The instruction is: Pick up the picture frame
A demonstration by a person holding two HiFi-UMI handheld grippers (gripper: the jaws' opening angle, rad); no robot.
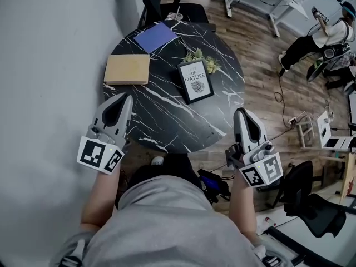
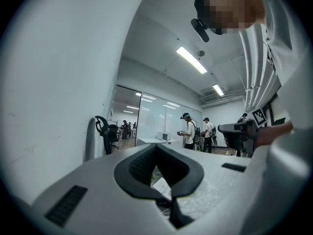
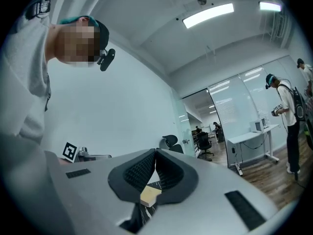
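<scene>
The picture frame (image 1: pixel 196 80), black-edged with a white print, lies flat near the middle of a round black marble table (image 1: pixel 167 121). A slice of the frame (image 2: pixel 161 186) shows through the jaw opening in the left gripper view. My left gripper (image 1: pixel 125 97) hovers over the table's front left rim, jaws shut and empty, well short of the frame. My right gripper (image 1: pixel 240 112) hangs at the table's front right rim, shut with nothing in it. Both grippers point roughly level toward the table. In the two gripper views the left gripper (image 2: pixel 155 146) and the right gripper (image 3: pixel 155 152) show their tips meeting.
A tan book (image 1: pixel 127 68) and a blue notebook (image 1: pixel 156 36) lie on the table's left and back. A small plant (image 1: pixel 203 60) sits just behind the frame. An office chair (image 1: pixel 178 7) stands beyond the table, a grey wall runs along the left, and a person (image 1: pixel 320 38) stands far right.
</scene>
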